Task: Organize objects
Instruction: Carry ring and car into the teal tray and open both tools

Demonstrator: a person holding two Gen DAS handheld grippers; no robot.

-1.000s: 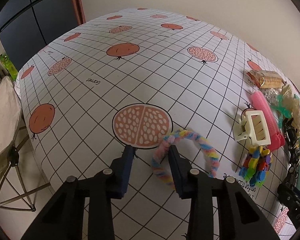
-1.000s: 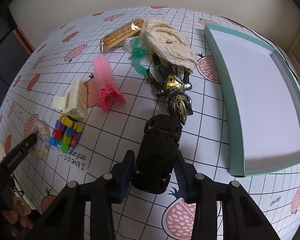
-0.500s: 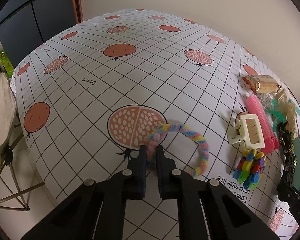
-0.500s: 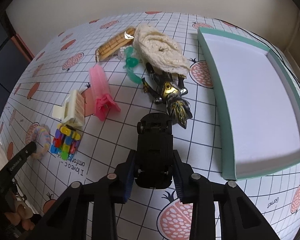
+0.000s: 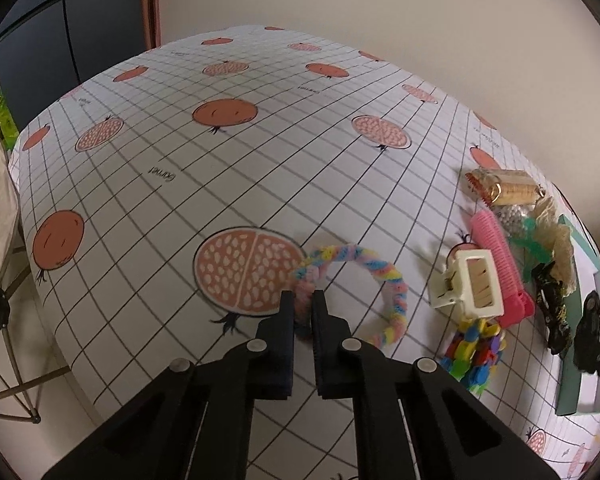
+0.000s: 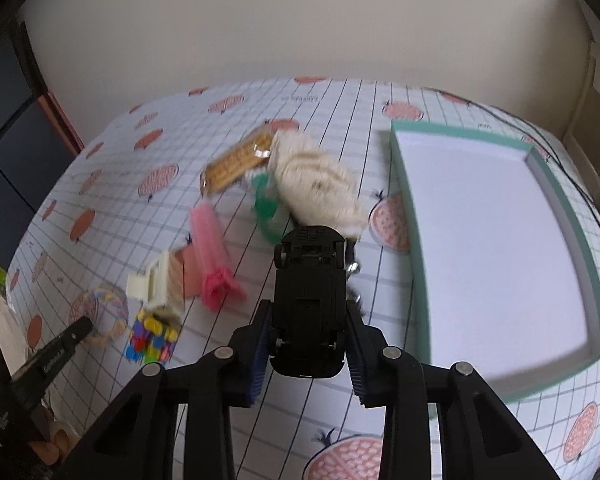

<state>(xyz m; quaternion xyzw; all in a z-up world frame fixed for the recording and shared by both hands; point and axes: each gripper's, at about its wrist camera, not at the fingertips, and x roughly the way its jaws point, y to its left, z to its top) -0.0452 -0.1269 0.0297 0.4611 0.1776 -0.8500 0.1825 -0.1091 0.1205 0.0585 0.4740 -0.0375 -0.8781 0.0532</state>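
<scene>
The counter (image 5: 148, 208) carries a white grid-lined cloth printed with orange pomegranates. Behind it stands a plain beige wall (image 6: 300, 32). A dark blue cabinet (image 5: 60, 40) occupies the left rear corner. A metal-framed stand (image 5: 4, 320) with pale fabric sits beside the counter's left edge

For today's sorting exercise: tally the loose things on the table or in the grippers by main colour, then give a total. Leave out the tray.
Pink: 1, hair roller
Black: 2, toy car, figure
Cream: 2, claw clip, knitted piece
Multicolour: 2, fuzzy ring, block toy
Green: 1, clip
Tan: 1, packet
Total: 9
</scene>
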